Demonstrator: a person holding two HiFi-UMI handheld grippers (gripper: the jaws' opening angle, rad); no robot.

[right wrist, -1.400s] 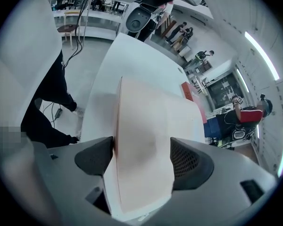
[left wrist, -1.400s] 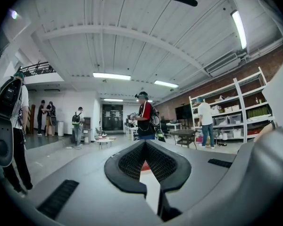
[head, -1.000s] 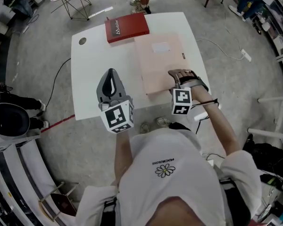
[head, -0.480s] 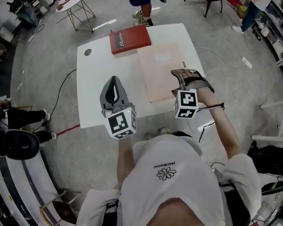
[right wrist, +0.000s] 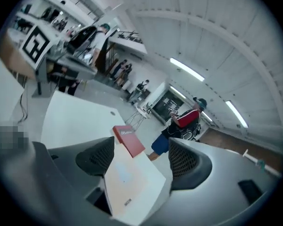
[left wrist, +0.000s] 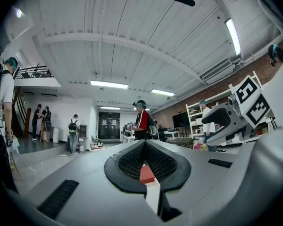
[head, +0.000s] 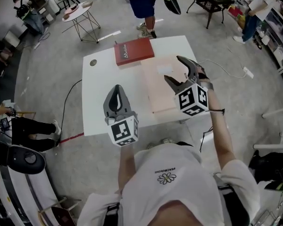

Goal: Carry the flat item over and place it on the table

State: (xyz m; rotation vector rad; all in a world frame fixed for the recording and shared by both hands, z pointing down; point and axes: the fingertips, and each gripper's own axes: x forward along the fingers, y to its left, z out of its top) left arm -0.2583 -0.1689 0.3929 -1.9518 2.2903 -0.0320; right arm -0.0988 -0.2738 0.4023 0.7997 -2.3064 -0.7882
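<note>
One flat item [head: 156, 91] on table [head: 99, 98], below right gripper [head: 172, 67], jaws apart.

Table [head: 96, 102] bare at left; red box [head: 134, 52] and pink sheet [head: 156, 92], seemingly touching, fill the right.

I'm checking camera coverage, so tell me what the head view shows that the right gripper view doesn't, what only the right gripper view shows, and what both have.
Only the head view: the wearer's white T-shirt and the right gripper seen from outside, open, with its marker cube.
Only the right gripper view: the ceiling strip lights and a standing person's red and black top.
Both: the white table, the red flat box at its far edge, the pale pink flat item lying flat on the table, and the left gripper.
</note>
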